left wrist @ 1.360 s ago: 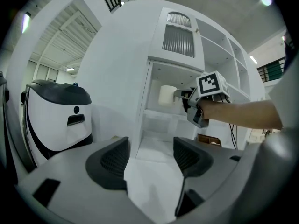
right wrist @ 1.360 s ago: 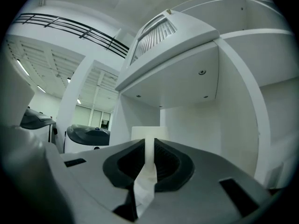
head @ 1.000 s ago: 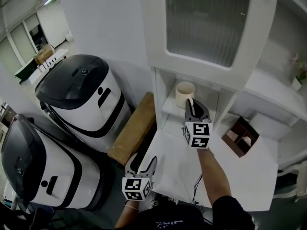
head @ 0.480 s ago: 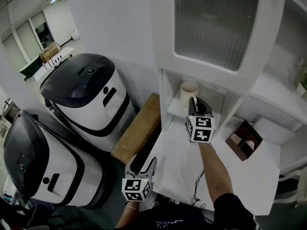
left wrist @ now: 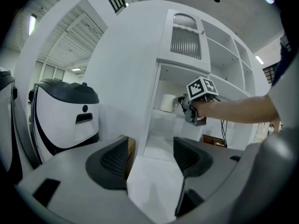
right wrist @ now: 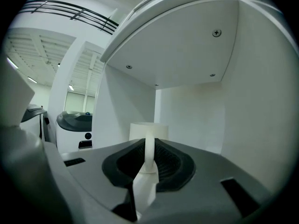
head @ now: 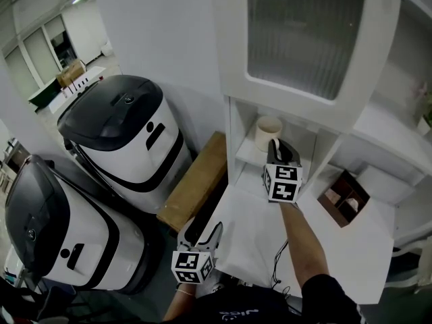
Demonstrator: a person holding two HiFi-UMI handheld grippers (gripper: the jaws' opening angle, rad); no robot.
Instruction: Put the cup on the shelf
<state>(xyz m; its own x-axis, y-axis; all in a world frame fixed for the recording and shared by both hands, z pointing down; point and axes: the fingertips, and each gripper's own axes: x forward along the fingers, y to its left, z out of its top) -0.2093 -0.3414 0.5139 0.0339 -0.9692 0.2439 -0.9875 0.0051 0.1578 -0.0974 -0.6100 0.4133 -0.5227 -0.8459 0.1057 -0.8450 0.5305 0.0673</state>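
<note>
A cream cup (head: 268, 130) stands upright on the white shelf (head: 246, 155) inside the cabinet's open niche. My right gripper (head: 273, 144) reaches in level from the front. Its jaws have just been opening a little, but in the right gripper view the cup's handle (right wrist: 149, 149) sits between the pads and still touches both, with the cup body (right wrist: 148, 130) just beyond my right gripper (right wrist: 149, 158). My left gripper (head: 202, 229) hangs low over the counter's left edge, open and empty. In the left gripper view my left gripper (left wrist: 150, 155) looks toward the cup (left wrist: 167, 103).
Two large black-and-white machines (head: 118, 137) (head: 54, 228) stand on the floor at the left, with a brown board (head: 192, 181) leaning beside the cabinet. A brown compartment box (head: 343, 198) sits on the white counter (head: 250, 238) at the right. A ribbed-glass door (head: 304, 32) hangs above the niche.
The head view has shifted slightly. The right gripper stays at the cup's handle in the niche, and the left gripper has not moved.
</note>
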